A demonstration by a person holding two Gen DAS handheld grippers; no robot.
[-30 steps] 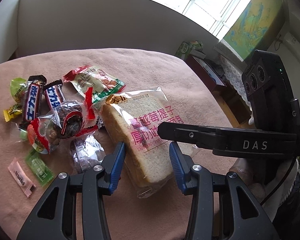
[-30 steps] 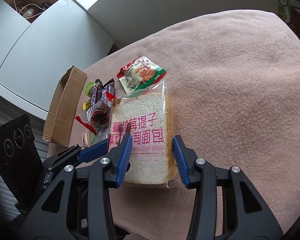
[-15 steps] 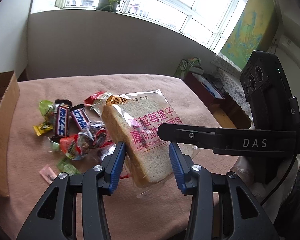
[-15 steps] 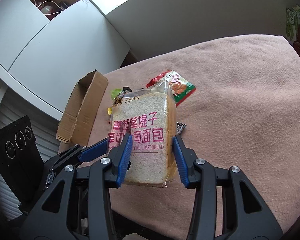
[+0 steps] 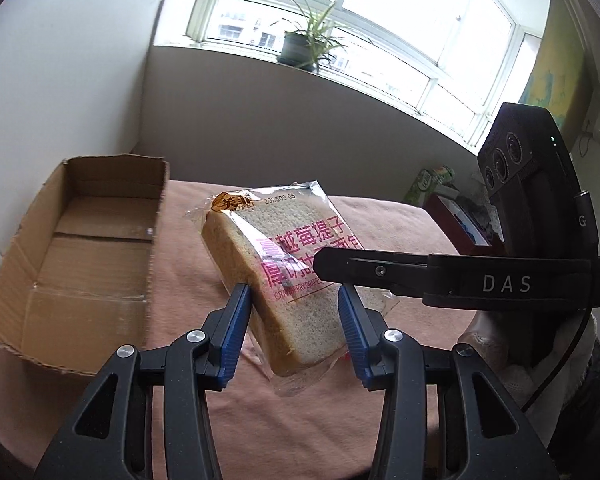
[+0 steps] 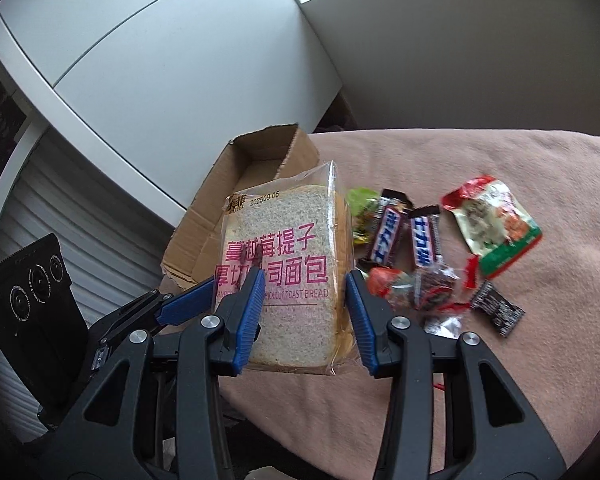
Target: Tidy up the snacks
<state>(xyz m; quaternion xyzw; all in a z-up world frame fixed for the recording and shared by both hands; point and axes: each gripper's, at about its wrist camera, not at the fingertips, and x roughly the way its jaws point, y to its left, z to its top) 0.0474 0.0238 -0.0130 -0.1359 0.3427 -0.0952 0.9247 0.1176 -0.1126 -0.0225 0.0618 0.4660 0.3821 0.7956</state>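
A clear bag of sliced toast bread (image 5: 288,264) with pink lettering is held up above the pink-covered table, between both grippers. My left gripper (image 5: 294,312) is shut on its lower end across the thickness. My right gripper (image 6: 304,304) is shut on the same bread bag (image 6: 284,264) across its width; its black body shows at the right of the left wrist view. An open cardboard box (image 5: 96,248) lies on the table to the left of the bread, and it also shows behind the bread in the right wrist view (image 6: 252,184).
Loose snacks lie on the pink cloth right of the bread: two chocolate bars (image 6: 408,236), a red-green packet (image 6: 496,224), a green packet (image 6: 360,200), red wrapped sweets (image 6: 412,288), a small dark packet (image 6: 496,308). A white cabinet (image 6: 140,80) stands beyond the box.
Both grippers have lifted the bread bag off the table and carried it left towards the cardboard box, which has come fully into view. The loose snacks have stayed on the cloth.
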